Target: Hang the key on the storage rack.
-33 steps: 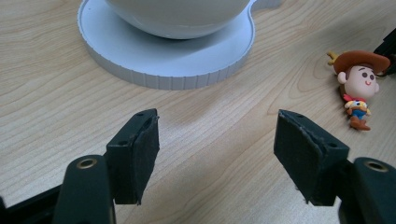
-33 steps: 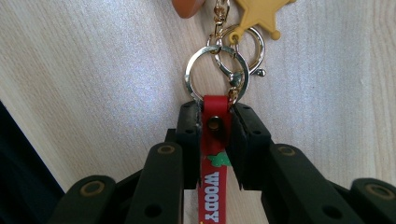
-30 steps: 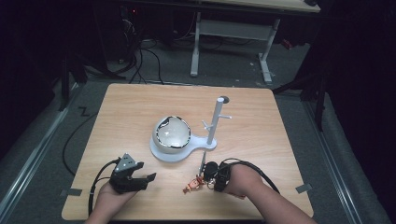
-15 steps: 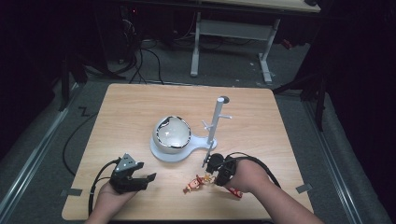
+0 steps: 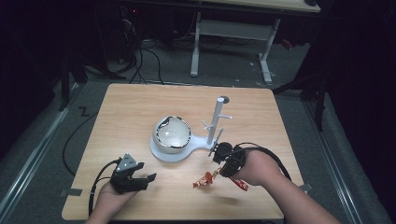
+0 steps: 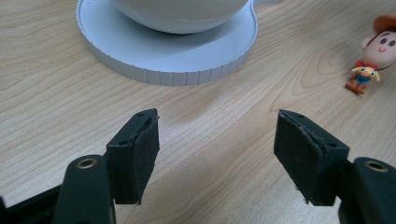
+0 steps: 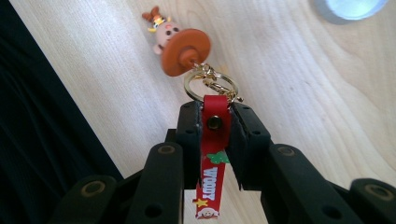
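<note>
Overhead, pale wooden table [image 5: 140, 112] in a dark room, right tongs [image 7: 215, 122] clamping red keychain strap [image 7: 212, 154], left tongs [image 6: 215, 154] wide, empty.

One word could be read: "WOODY", in white capitals running lengthwise down the red strap [image 7: 212, 175] of the keychain, seen in the right gripper view at about 6 o'clock from the gold ring [image 7: 205, 86]. A small star sat below the lettering. No other text or number was legible anywhere.
</note>
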A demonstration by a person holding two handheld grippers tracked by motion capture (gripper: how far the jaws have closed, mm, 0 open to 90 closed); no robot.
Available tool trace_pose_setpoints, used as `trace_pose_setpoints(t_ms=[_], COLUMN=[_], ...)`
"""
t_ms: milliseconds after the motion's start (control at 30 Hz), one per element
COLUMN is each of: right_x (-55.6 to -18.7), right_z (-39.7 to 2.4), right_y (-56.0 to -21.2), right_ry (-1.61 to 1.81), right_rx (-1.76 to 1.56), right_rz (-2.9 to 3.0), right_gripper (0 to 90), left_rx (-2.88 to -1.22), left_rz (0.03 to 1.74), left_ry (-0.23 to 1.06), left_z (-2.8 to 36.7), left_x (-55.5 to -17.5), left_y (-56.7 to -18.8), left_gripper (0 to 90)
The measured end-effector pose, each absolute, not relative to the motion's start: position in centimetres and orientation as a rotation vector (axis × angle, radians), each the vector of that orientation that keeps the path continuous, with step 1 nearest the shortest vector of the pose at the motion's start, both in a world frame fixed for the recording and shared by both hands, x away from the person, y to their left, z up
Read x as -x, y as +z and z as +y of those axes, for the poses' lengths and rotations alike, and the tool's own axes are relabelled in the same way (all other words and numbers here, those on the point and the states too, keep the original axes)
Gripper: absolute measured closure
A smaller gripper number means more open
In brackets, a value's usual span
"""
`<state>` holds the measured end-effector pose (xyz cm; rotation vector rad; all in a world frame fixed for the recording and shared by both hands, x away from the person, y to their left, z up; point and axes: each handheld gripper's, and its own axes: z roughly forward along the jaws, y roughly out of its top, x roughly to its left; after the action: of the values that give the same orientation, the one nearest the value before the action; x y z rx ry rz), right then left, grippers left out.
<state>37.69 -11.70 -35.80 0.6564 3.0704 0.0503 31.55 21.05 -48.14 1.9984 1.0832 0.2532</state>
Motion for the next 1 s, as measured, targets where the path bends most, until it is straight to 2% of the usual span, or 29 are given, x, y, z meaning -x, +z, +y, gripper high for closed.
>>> trace_pose_setpoints(t_ms=[633,1000], right_x=[-38.8,-39.6], right_z=[-14.2,-15.7], right_y=[-29.4,-26.9], right_ry=[-0.011,0.006], right_rx=[-0.746,-0.818], right_rz=[2.974,2.912], right_gripper=[74.8,74.9], left_rx=[-1.999,-2.008], left_rz=[1.083,1.08], left_ry=[0.254,0.252], left_z=[21.0,20.9], left_x=[-31.5,-31.5], left_y=[-48.2,-48.3], left_gripper=[31.6,31.6])
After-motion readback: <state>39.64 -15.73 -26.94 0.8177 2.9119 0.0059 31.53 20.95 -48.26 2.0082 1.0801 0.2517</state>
